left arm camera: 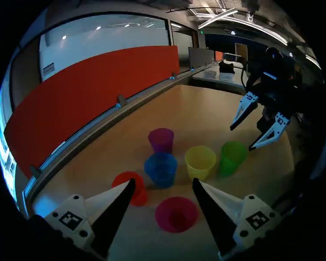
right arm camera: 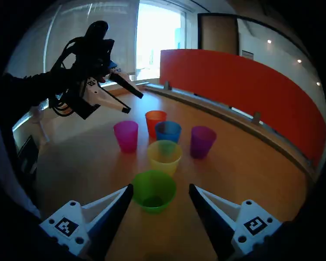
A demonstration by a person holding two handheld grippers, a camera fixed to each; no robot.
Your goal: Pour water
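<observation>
Several plastic cups stand close together on a wooden table. In the left gripper view my left gripper is open, with a pink cup just ahead between its fingers. Beyond it stand a red cup, a blue cup, a purple cup, a yellow cup and a green cup. My right gripper hangs open above the green cup. In the right gripper view my right gripper is open around the green cup; the left gripper hovers open beyond the pink cup.
An orange partition with a metal rail runs along the table's far side. Bright windows stand behind. A person's dark sleeve holds the other gripper. Bare tabletop lies to the right of the cups.
</observation>
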